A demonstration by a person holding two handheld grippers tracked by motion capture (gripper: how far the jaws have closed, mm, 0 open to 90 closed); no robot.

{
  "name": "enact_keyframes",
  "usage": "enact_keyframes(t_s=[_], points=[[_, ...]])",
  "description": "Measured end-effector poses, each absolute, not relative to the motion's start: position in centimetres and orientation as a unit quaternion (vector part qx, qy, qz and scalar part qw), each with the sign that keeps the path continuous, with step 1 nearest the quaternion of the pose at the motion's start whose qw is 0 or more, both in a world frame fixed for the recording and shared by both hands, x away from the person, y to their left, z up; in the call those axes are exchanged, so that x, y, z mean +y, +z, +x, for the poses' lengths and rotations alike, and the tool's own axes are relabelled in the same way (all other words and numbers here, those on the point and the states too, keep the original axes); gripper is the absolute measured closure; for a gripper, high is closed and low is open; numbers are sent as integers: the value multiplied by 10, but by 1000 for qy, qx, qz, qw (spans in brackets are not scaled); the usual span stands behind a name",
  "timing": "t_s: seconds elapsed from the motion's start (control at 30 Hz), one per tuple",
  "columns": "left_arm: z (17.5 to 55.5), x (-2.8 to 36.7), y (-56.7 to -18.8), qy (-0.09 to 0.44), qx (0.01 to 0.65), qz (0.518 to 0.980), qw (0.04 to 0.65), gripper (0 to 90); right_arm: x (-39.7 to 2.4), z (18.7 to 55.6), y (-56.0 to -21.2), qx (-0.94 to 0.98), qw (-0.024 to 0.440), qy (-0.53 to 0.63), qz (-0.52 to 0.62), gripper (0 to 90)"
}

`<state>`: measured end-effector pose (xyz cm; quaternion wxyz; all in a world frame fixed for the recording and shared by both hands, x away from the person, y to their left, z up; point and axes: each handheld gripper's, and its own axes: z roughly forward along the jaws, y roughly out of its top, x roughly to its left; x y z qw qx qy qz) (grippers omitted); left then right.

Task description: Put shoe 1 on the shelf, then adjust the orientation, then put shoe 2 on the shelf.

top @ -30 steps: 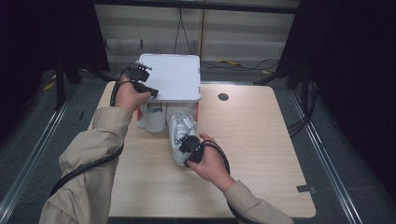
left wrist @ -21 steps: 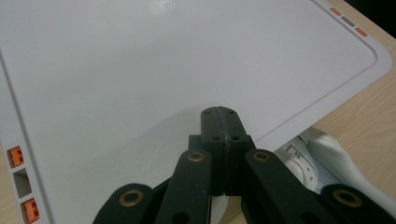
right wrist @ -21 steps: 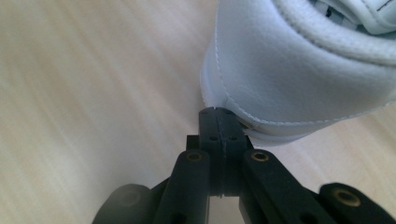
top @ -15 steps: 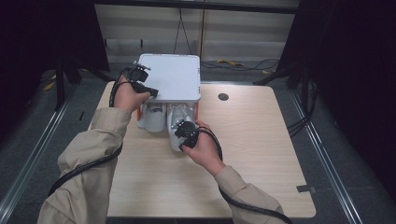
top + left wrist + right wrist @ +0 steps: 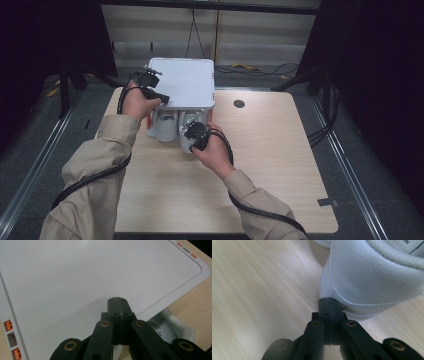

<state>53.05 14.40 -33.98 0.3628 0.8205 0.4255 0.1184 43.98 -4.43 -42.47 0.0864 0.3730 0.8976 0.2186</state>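
Observation:
A white box with a flat lid and orange tabs on its edge stands at the table's far side. Two white shoes lie side by side at its near edge, toes under the lid: the left shoe and the right shoe. My left gripper is shut, its tips resting on the lid near the front left corner. My right gripper is shut, tips pressed against the heel of the right shoe at its sole. A shoe collar peeks out below the lid.
The light wooden table has a round cable hole to the right of the box. Black cables trail from both grippers along the sleeves. Dark floor and metal rails surround the table.
My right hand has moved away from the person toward the box, and the right shoe has slid farther under the lid. The left hand has stayed on the lid.

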Motion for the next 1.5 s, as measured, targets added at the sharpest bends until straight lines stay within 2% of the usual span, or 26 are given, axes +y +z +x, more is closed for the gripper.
enact_keyframes(t_s=[0.43,1.1,1.23,1.37,1.5], points=[[530,144,-340,120,426,820,363,900,-37,449,-429,895,74,232,373,900],[530,144,-340,122,424,821,362,900,-30,473,-433,890,92,226,386,900],[529,143,-340,126,424,819,365,900,-28,481,-435,888,107,226,387,900],[529,143,-339,128,424,820,363,900,-27,486,-438,883,89,230,399,900],[528,139,-337,136,423,821,358,900,-26,482,-437,884,105,230,393,882]])
